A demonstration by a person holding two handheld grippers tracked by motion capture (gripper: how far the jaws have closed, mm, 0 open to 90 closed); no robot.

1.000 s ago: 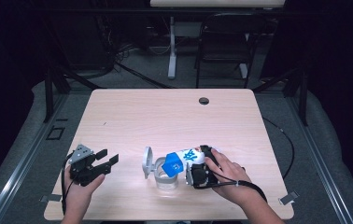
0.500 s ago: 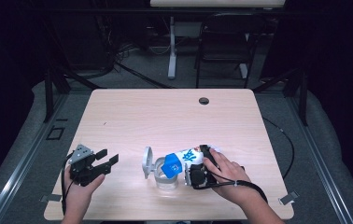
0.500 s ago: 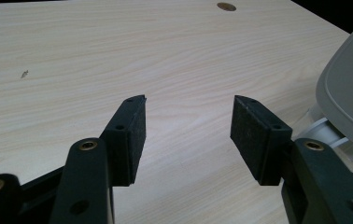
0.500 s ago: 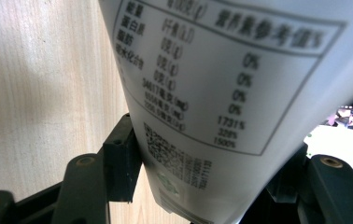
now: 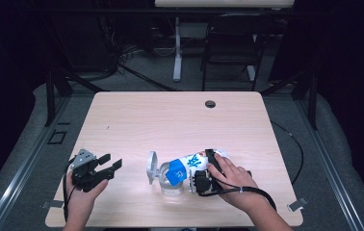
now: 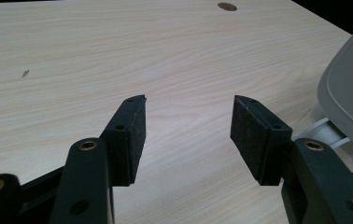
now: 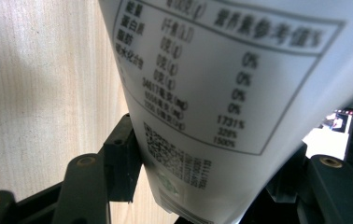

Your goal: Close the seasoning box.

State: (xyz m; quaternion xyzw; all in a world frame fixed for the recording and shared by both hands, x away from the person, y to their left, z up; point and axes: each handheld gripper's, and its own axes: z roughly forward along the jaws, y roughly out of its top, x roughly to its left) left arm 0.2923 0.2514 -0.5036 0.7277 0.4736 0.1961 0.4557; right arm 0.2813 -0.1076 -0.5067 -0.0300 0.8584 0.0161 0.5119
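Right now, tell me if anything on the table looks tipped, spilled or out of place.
The white pouch, clamped in the right tongs, is tipped over the clear container, whose grey lid stands flipped open. No spill shows on the table. The left tongs sit open, apart.

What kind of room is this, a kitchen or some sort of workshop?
Probably a lab or recording studio, not a kitchen. A bare wooden table stands on grey floor mats amid dark surroundings, with cables and a black chair behind it. A person works there with a hand-held claw in each hand.
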